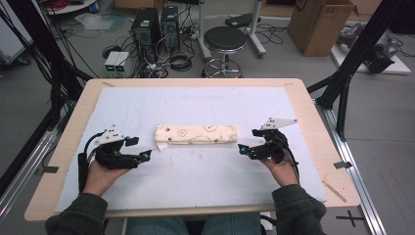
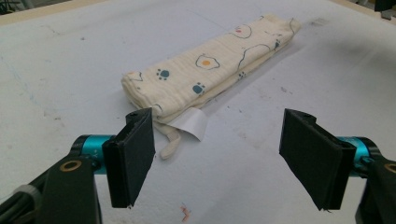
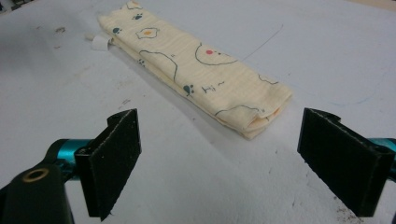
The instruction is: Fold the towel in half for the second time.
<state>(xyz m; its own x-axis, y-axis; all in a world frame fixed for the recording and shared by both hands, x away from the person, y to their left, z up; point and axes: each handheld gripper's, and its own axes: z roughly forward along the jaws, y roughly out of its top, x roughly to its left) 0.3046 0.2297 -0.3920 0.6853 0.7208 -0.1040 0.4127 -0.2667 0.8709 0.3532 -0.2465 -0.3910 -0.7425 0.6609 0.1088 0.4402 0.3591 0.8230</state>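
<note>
Nearest to me, my two forearms enter from the table's near edge, one gripper in each hand. My left gripper (image 1: 138, 148) rests low on the white mat (image 1: 195, 181) with jaws spread wide and nothing between them; my right gripper (image 1: 248, 140) mirrors it, likewise parted and empty.

Between them lies the folded cloth (image 1: 196, 134), a cream strip printed with eggs and paw marks, flat on the mat. Its long axis runs left to right, so each short end faces one gripper. Both stand just beside their ends without touching, and neither is clearly nearer.

From my left gripper view, the cloth (image 2: 205, 70) stretches away ahead, its white label (image 2: 190, 123) and a small loop jutting from the nearest corner. From my right gripper view, the plain folded end (image 3: 259, 116) lies ahead between the jaws' lines.

I judge a short forward advance would seat either end.

Beyond stand a stool (image 1: 224, 39) and a cardboard box (image 1: 320, 24).
</note>
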